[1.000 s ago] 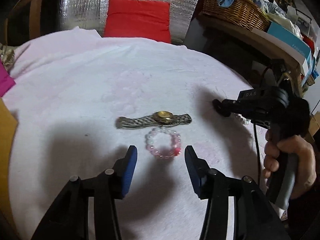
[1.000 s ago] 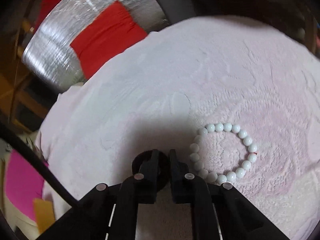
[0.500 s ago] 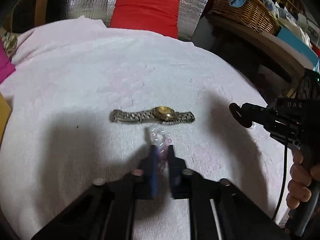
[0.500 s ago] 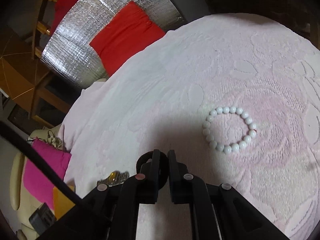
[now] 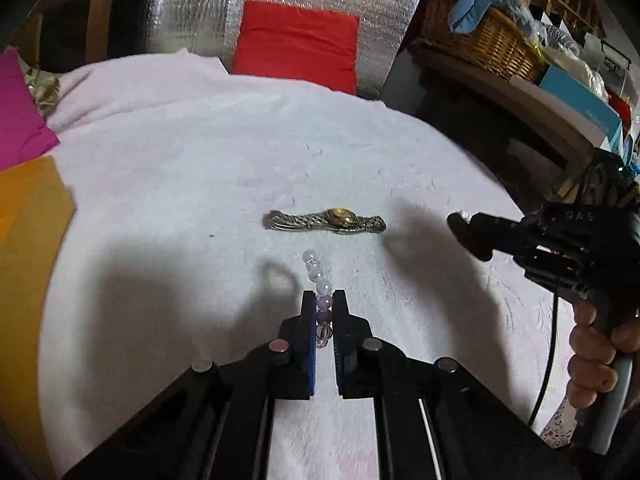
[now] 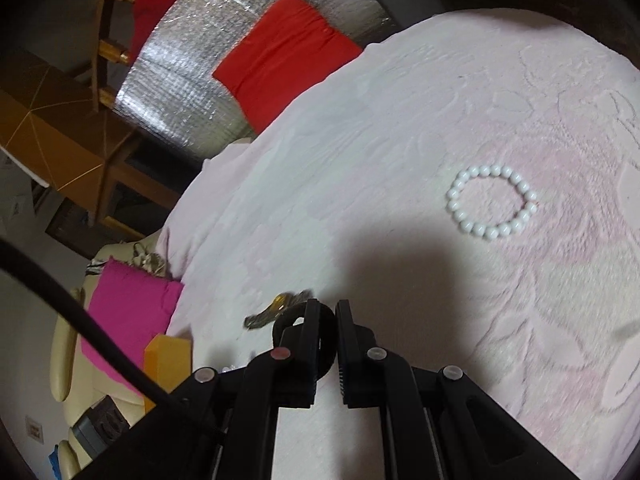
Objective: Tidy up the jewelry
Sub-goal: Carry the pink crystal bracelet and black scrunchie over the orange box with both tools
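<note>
Left gripper (image 5: pixel 324 300), lower centre of frame: jaws clamped on pink-and-clear beaded bracelet (image 5: pixel 318 276), squeezed into a narrow strand jutting past the tips above pale pink embossed towel (image 5: pixel 200 152). Gold-faced steel-link wristwatch (image 5: pixel 325 221) flat at centre, just beyond. Right gripper (image 6: pixel 328 312), lower centre: jaws pressed together on black ring-shaped band (image 6: pixel 285 322). White round-bead bracelet (image 6: pixel 493 200) on towel, right of centre. Likely risks: round beads slipping between smooth pads under a jolt; elastic overstretched; dangling strand snagging watch or towel pile.
</note>
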{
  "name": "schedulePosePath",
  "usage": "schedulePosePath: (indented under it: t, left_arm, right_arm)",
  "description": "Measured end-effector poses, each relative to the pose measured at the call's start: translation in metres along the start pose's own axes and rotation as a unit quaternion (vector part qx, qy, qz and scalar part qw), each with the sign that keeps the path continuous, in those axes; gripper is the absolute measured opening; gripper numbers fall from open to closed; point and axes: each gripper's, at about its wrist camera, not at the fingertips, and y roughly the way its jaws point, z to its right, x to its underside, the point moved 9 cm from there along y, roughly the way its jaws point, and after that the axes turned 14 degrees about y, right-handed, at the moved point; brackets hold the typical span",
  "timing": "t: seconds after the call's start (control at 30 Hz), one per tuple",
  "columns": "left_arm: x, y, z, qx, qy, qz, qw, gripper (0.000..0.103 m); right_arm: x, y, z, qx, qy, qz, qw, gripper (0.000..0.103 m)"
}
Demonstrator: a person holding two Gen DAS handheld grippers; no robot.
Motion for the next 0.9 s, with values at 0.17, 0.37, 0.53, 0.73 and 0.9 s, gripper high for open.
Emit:
schedulePosePath:
  t: [0.17, 0.37, 0.53, 0.73, 0.9]
  left_arm:
    - [0.005, -0.023, -0.004, -0.019, 0.001, 0.011, 0.9998, 0.007]
    - [0.011, -0.056, -0.005, -0.034, -0.003, 0.030, 0.9990, 0.007]
    - [0.011, -0.085, -0.010, -0.069, 0.003, 0.060, 0.9958, 0.007]
    - [0.010, -0.103, -0.019, -0.100, 0.006, 0.087, 0.9912, 0.007]
    - [0.007, -0.097, -0.024, -0.109, 0.021, 0.082, 0.9905, 0.007]
  right_arm:
    - [0.024, 0.005, -0.011, -0.008, -0.002, -0.013, 1.000, 0.009]
    - [0.058, 0.007, -0.019, -0.016, -0.009, -0.036, 0.999, 0.009]
    - [0.085, 0.004, -0.025, -0.023, -0.016, -0.054, 0.998, 0.009]
    - [0.106, 0.004, -0.037, -0.031, -0.014, -0.076, 0.997, 0.009]
    - [0.100, 0.002, -0.048, -0.057, -0.047, -0.051, 0.996, 0.009]
